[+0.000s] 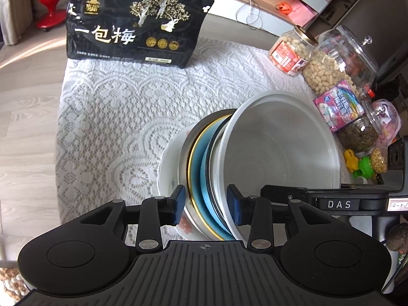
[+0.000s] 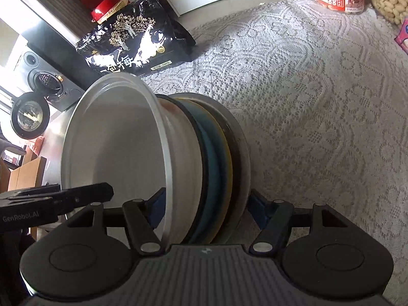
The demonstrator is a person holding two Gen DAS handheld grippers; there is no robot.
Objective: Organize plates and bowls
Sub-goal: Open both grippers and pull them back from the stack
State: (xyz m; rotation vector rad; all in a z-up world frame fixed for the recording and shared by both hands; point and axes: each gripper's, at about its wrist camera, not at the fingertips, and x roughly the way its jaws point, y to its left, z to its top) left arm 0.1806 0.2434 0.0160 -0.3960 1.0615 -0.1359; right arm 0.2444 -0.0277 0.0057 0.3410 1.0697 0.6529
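A nested stack of dishes stands tilted on its edge on the lace-covered table [image 1: 114, 117]. A big white bowl [image 1: 280, 148] is on top, then a blue plate with a gold rim [image 1: 204, 178], a metal plate [image 1: 184, 153] and a white floral bowl [image 1: 168, 168]. My left gripper [image 1: 206, 205] straddles the stack's near rims. One pad is inside the white bowl, and a sliver shows at the other pad, so it is open. My right gripper [image 2: 206, 209] spans the white bowl [image 2: 114, 148] through to the metal plate [image 2: 242, 153], with its pads against them.
A black snack bag [image 1: 132, 25] stands at the table's far edge. Jars of nuts [image 1: 293, 53], a lidded glass jar [image 1: 341, 58] and a pink packet [image 1: 336, 104] crowd the right side. The table's left edge drops to wooden floor [image 1: 25, 117].
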